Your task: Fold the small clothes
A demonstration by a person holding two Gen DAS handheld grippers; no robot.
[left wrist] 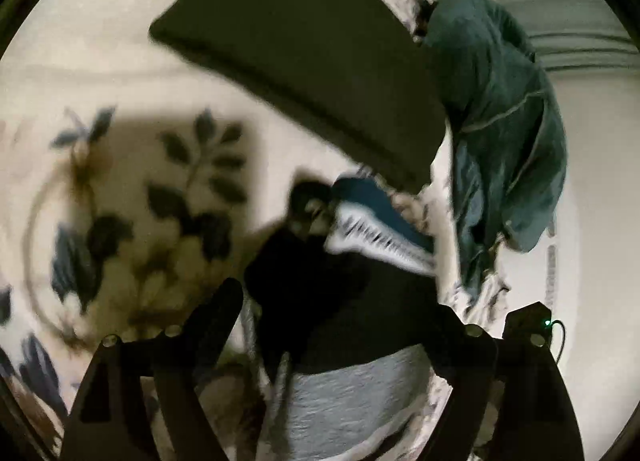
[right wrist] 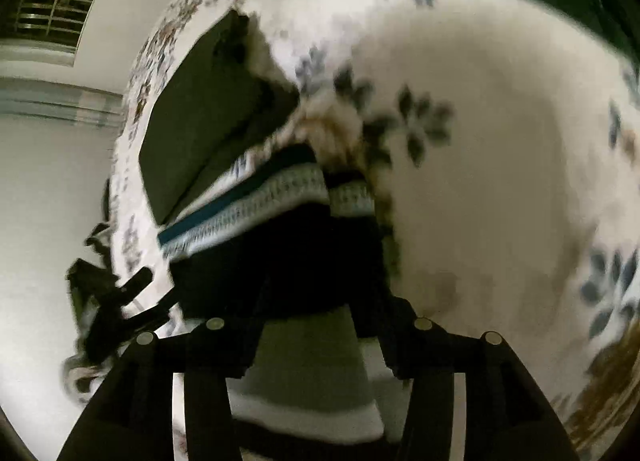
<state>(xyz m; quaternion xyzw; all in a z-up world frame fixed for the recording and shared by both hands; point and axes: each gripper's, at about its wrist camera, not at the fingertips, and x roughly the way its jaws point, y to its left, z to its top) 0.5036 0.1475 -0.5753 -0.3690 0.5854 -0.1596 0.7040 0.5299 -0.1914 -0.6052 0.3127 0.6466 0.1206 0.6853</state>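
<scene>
A small black garment with a grey band (left wrist: 348, 393) lies on the floral bedspread (left wrist: 120, 189), close in front of my left gripper (left wrist: 340, 301), whose fingers stand wide apart around it. A patterned teal and white garment (left wrist: 380, 229) lies just beyond it. In the right wrist view the same black garment (right wrist: 280, 257) fills the space between the spread fingers of my right gripper (right wrist: 316, 317), with the patterned garment (right wrist: 260, 197) behind. Both views are blurred; contact cannot be told.
A dark olive folded piece (left wrist: 312, 61) lies further back on the bed, also seen in the right wrist view (right wrist: 192, 121). A crumpled teal garment (left wrist: 500, 121) lies by the bed's edge. The other gripper (right wrist: 116, 301) shows at the left, over the bed edge.
</scene>
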